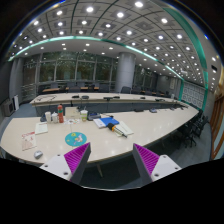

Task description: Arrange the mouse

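1. The hand-held gripper (112, 163) stands open, its two fingers spread well apart with nothing between them; each finger carries a magenta ribbed pad (79, 157) on its inner face.
2. Just ahead of the fingers runs the near edge of a long, pale, smooth-topped curved table (150, 128), part of a large ring-shaped conference layout.
3. The small grey rounded mouse (38, 154) lies on the table near its front edge, beyond and to the left of the left finger, clear of both pads.
4. Between the mouse and the gap of the fingers lies a round, flat teal disc with a pink-patterned middle (75, 139); whether it carries writing cannot be told.
5. Further back on the table, near its middle, sits a flat blue rectangular item (107, 121) with a white sheet-like object (122, 129) just beside it.
6. At the left part of the table stands a cluster of small upright containers and boxes (56, 116), one with a red part; any labels are too small to read.
7. Beyond the table, dark office chairs (197, 128) stand at the right end, and a thick round grey column (124, 72) rises at the far side of the room.
8. Overhead, a dark ceiling bears rows of small round lights (112, 24) and a curving teal light strip (90, 40).
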Demonstrator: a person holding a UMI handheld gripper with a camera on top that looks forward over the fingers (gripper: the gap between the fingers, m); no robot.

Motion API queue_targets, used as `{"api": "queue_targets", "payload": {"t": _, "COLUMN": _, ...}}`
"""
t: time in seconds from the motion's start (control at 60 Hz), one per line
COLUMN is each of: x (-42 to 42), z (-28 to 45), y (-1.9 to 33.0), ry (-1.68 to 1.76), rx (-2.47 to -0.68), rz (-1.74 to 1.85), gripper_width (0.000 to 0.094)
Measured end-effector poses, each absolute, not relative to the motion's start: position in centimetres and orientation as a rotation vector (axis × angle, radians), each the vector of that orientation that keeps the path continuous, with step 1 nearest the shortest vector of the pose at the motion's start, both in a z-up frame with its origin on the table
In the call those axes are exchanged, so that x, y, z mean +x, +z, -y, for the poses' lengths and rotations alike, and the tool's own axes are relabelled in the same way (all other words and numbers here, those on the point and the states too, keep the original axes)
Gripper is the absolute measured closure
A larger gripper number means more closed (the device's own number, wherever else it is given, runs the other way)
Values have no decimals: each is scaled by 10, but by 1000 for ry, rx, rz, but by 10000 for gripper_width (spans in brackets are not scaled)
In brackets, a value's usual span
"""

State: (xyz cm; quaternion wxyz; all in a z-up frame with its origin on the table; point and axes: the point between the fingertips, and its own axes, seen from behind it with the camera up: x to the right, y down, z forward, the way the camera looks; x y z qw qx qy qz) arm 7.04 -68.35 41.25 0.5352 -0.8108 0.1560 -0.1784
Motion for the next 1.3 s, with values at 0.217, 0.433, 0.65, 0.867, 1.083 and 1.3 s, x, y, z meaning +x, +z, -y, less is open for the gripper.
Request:
{"api": "queue_targets", "payload": {"t": 0.217, "x": 44, "z": 671, "y": 360, "ry": -377, "rx": -1978, "rz": -368, "gripper_width": 81}}
{"api": "queue_targets", "payload": {"t": 0.433, "x": -26, "z": 643, "y": 272, "ry": -290, "rx": -2066, "rz": -314, "gripper_width": 80}}
{"api": "queue_targets", "payload": {"t": 0.65, "x": -160, "z": 579, "y": 169, "ry": -101, "rx": -2130, "rz": -213, "gripper_width": 83}}
{"api": "queue_targets", "payload": {"t": 0.867, "x": -300, "z": 488, "y": 86, "ry": 50, "rx": -2157, "rz": -122, "gripper_width": 85}}
{"api": "queue_targets", "payload": {"t": 1.083, "x": -377, "z": 400, "y": 28, "ry": 88, "rx": -2192, "rz": -69, "gripper_width": 84}}
{"api": "queue_targets", "payload": {"t": 1.3, "x": -401, "z": 334, "y": -9, "ry": 68, "rx": -2236, "rz": -68, "gripper_width": 86}}
